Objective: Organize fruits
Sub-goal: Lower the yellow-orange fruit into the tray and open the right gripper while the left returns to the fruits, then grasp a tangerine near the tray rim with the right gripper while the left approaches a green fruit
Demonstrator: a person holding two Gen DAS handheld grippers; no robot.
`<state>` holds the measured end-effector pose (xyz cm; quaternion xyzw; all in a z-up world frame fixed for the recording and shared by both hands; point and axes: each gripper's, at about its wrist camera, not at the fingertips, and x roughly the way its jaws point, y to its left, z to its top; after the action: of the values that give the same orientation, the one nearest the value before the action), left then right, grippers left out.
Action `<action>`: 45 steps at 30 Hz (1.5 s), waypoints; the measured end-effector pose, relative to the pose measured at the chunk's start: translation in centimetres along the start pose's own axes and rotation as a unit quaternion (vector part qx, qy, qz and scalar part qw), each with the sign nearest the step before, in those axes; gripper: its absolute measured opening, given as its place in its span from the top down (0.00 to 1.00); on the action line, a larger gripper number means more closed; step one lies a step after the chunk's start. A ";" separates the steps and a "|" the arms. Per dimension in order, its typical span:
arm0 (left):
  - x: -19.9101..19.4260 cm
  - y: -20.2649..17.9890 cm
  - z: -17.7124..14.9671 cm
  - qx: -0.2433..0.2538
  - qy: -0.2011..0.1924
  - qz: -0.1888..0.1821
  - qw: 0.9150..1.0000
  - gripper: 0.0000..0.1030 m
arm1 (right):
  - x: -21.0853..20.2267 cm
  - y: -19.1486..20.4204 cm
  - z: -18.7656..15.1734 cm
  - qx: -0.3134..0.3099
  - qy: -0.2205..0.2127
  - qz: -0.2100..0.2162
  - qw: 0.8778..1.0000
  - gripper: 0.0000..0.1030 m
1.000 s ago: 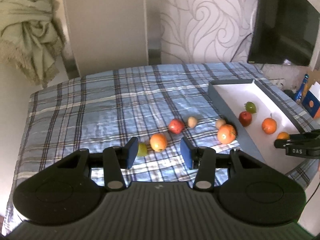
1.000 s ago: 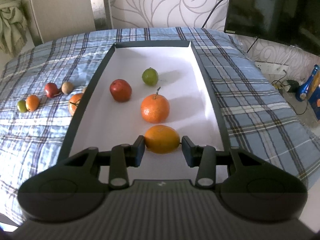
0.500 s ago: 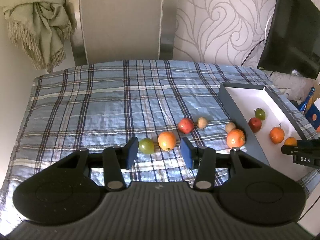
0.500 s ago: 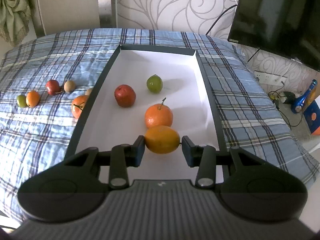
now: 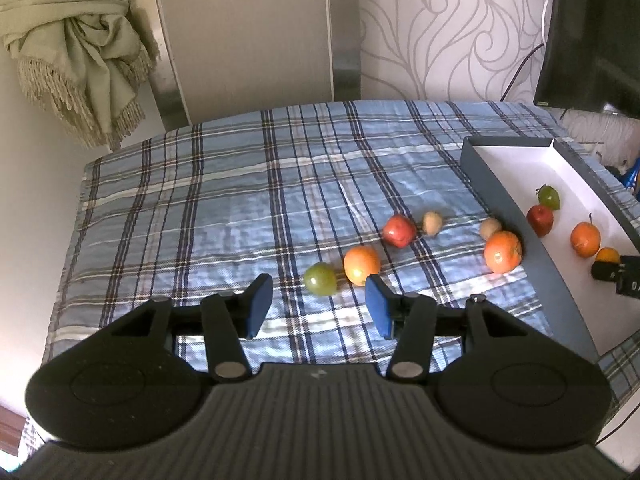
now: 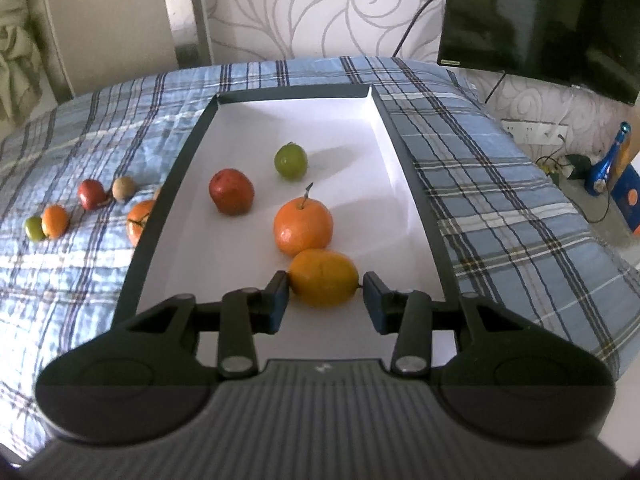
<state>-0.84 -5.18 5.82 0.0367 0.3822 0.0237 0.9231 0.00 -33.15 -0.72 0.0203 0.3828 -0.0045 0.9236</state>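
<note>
Surface: bed under a blue plaid cloth, lightly rumpled. Left claw: blue pads spread apart, holding nothing, poised above the cloth just short of a small green fruit. Touching or nearly touching that fruit on its right, a round orange; farther back, a faceted red fruit with a small tan fruit just beside it. Nearer the tray, a second tan fruit sits behind a larger orange, which lies against the tray's outer wall. Tray: long rectangular box, dark grey walls, smooth white floor, lying on the right half of the bed. Contents: green fruit with stem nub, matte red fruit, glossy stemmed orange, and an oval yellow-orange citrus at the near end, touching the stemmed orange. Right claw: fingers parted, flanking the oval citrus; the left pad is at its skin, a slight gap shows at the right, so no firm clamp is seen. Surroundings: swirl-patterned wallpaper, dark television on the wall, fringed olive blanket hanging at left, blue bottle on the floor beyond the bed.
</note>
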 end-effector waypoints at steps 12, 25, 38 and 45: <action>0.6 0.6 0.1 -0.042 -0.004 -0.011 0.999 0.43 | -2.2 0.4 1.8 -0.024 -0.022 -0.011 0.999 0.57; 1.0 0.6 -0.3 -0.060 0.000 -0.014 0.998 0.43 | -5.6 4.8 3.5 -0.097 -0.057 0.028 0.993 0.57; 0.2 1.6 -1.0 -0.038 0.009 0.025 0.999 0.39 | -5.0 10.9 0.5 -0.182 -0.056 0.089 0.978 0.57; 0.1 1.7 -1.1 -0.041 0.006 0.022 0.999 0.39 | -4.2 11.4 0.2 -0.197 -0.052 0.074 0.976 0.57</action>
<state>-1.56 -3.40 5.08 0.0070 0.3853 0.0600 0.9208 -2.60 -21.85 2.80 -0.1342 0.3255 0.1380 0.9258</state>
